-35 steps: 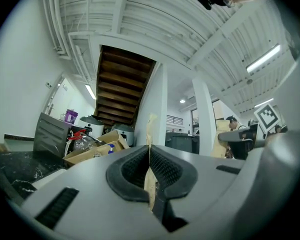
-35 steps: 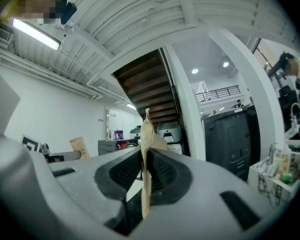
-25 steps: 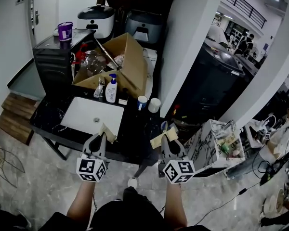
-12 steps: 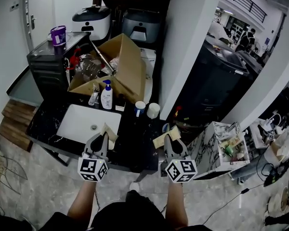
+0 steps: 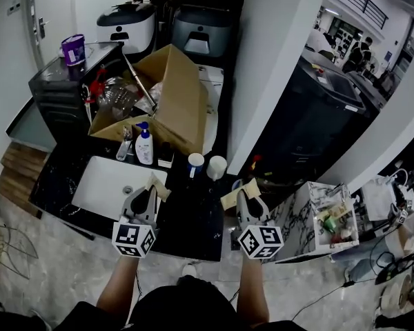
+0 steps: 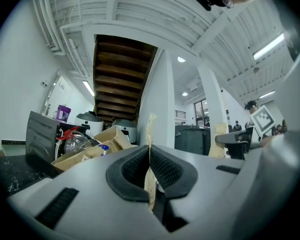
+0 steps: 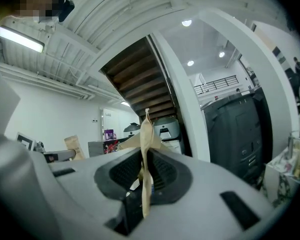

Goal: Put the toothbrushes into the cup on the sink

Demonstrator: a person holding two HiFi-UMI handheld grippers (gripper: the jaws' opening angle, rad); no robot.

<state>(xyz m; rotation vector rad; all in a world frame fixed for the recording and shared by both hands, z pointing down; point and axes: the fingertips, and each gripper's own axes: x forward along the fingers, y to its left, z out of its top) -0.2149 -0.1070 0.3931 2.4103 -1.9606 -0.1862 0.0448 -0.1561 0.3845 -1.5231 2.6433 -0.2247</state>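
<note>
Two cups stand on the black counter right of the white sink: a blue-rimmed cup and a white cup. My left gripper hovers over the sink's right edge, shut, with only a thin tan strip between its pads. My right gripper hangs over the counter's right end, below the cups. Its jaws are closed on a tan strip, and a small blue thing, seemingly a toothbrush, shows at its tips. No other toothbrush can be made out.
A soap bottle and an open cardboard box of clutter sit behind the sink. A white pillar rises right of the cups. A dark cabinet with a purple cup stands left; a cluttered white cart stands right.
The counter and sink have slid down and left in the head view as I came nearer. Both grippers keep the same stance and closure.
</note>
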